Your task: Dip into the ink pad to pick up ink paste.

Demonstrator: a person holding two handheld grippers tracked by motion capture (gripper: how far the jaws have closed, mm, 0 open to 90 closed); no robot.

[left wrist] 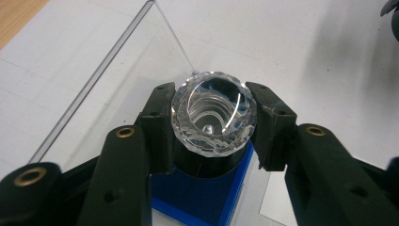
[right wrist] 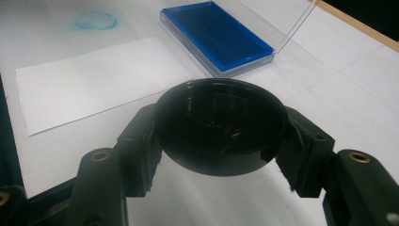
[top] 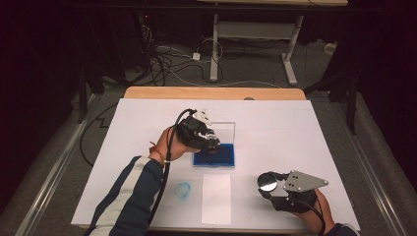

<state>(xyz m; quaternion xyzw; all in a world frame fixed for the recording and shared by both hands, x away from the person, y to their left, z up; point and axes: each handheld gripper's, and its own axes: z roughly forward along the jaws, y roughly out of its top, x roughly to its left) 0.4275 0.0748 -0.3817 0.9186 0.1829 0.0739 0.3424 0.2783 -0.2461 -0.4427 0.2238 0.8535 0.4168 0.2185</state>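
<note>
The counter (top: 147, 93) is covered by a large white sheet (top: 295, 147), with its wooden far edge bare; on the sheet, near the middle, lies a clear case with a blue ink pad (top: 214, 155) in it, its transparent lid (top: 223, 130) standing open at the far side; nearer the person lies a smaller white paper slip (top: 216, 198), and just to its left the sheet bears a faint blue ring-shaped stamp mark (top: 183, 189); the left hand-held gripper (top: 209, 141) is over the near-left part of the ink pad, its jaws clamped on a stamp (left wrist: 214, 113) whose faceted clear top faces the left gripper view while its dark body points down at the blue pad (left wrist: 207, 197); whether the stamp touches the pad cannot be told; the right hand-held gripper (top: 268, 184) is held over the sheet to the right of the paper slip, well apart from the case, its jaws closed on a round black cap (right wrist: 221, 127), which shows a pale shiny inside in the high view.
</note>
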